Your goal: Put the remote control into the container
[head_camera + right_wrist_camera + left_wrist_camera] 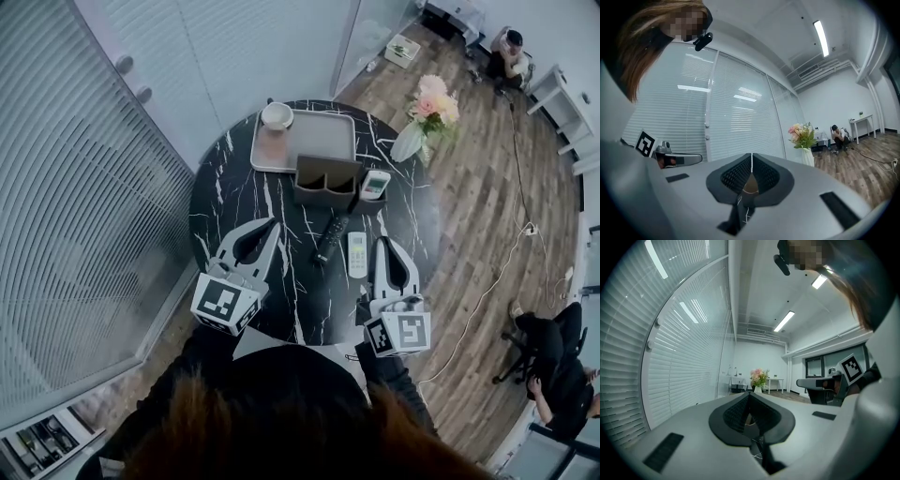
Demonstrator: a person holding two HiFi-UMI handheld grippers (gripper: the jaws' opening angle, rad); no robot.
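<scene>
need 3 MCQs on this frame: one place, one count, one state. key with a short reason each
1. Relative to the container, where does the black remote control lie?
A. inside it
B. on the table, nearer the person, just left of the white remote control
C. behind it, on the tray

2. How many remote controls lie flat on the table?
A. one
B. two
C. four

3. How do the right tongs stand?
A. shut, empty
B. wide open
C. shut on the white remote control

Key: 1 B, it lies on bare marble beside the white one. 2 B, only those two lie flat. 3 A, the tips meet with nothing between.
</scene>
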